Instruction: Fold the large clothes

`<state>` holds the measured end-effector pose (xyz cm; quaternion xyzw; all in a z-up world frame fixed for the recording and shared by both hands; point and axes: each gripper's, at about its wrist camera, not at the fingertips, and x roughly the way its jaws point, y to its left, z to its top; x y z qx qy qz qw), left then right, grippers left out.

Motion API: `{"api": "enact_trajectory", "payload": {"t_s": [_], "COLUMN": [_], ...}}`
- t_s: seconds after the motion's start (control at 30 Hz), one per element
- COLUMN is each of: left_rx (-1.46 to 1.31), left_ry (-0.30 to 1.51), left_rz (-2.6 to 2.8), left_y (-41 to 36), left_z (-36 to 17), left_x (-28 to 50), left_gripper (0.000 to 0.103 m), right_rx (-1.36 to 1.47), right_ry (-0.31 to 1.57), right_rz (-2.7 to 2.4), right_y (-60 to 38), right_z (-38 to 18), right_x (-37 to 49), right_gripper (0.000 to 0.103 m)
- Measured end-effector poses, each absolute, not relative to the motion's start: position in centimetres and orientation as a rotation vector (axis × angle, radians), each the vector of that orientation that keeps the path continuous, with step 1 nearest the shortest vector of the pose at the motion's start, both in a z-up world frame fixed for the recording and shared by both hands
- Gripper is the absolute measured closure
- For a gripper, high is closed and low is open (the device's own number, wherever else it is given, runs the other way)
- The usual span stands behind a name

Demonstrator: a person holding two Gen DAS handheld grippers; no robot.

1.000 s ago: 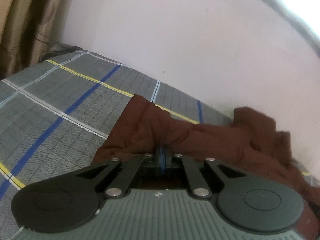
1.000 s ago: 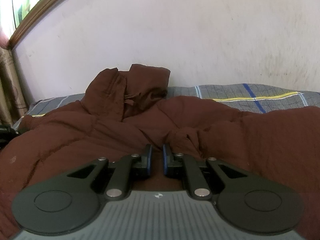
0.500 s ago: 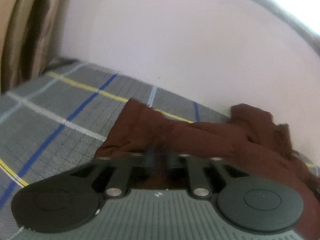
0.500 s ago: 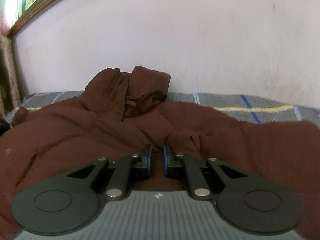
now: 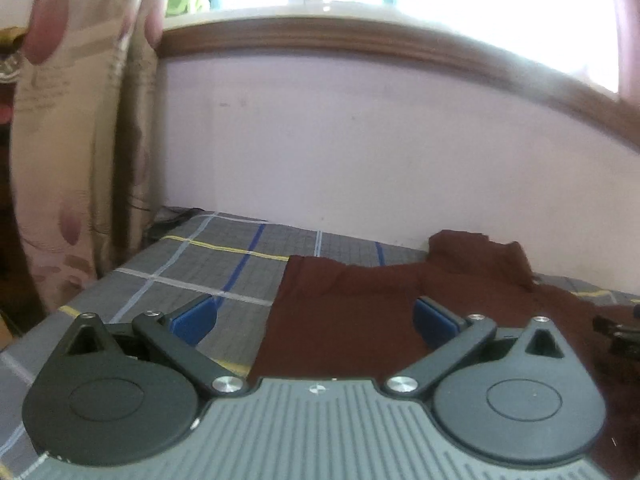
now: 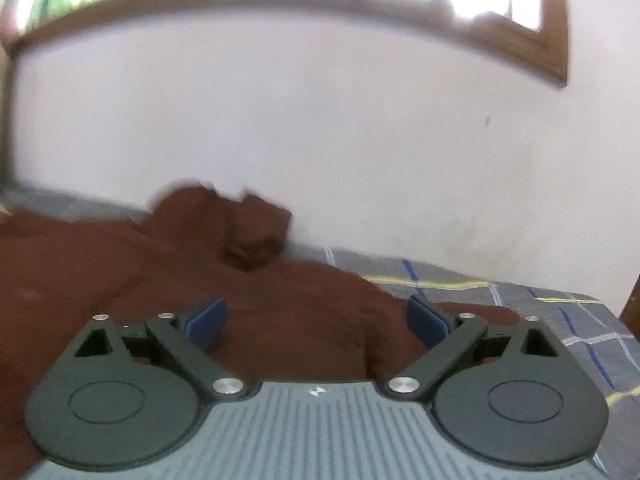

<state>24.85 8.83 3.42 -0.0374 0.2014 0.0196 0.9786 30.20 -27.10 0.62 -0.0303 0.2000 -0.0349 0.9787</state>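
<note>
A large brown garment (image 5: 360, 304) lies on a bed with a grey plaid sheet (image 5: 192, 264). Its bunched collar end rests against the far wall. My left gripper (image 5: 314, 318) is open and empty above the garment's left edge, its blue pads spread wide. My right gripper (image 6: 316, 318) is open and empty above the garment (image 6: 280, 312), which fills the left and middle of the right wrist view. The right wrist view is blurred. Part of the other gripper (image 5: 620, 332) shows at the right edge of the left wrist view.
A pale wall (image 5: 340, 160) runs behind the bed, with a wood-framed window (image 5: 360, 40) above it. A patterned curtain (image 5: 72, 140) hangs at the left. The plaid sheet (image 6: 540, 320) lies bare to the right of the garment, ending at the bed's right edge.
Both grippers were shut on the garment and now stand wide open. Both have lifted and tilted up, so the window now shows. The garment lies flatter on the bed.
</note>
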Motion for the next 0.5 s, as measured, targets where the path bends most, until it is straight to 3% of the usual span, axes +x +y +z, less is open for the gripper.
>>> {"api": "enact_trajectory", "payload": {"t_s": [0.2,0.5], "left_rx": [-0.086,-0.386], "left_ry": [0.486,0.674], "left_rz": [-0.100,-0.230], "left_y": [12.2,18.0], "left_z": [2.1,-3.4], "left_x": [17.7,11.7], "left_gripper": [0.000,0.001], "right_rx": [0.123,0.269], "right_ry": [0.417,0.491], "right_rz": [0.148,0.133], "right_y": [-30.7,-37.8], "right_z": [3.6,0.4], "right_x": [17.4,2.2], "right_gripper": [0.003,0.002]}}
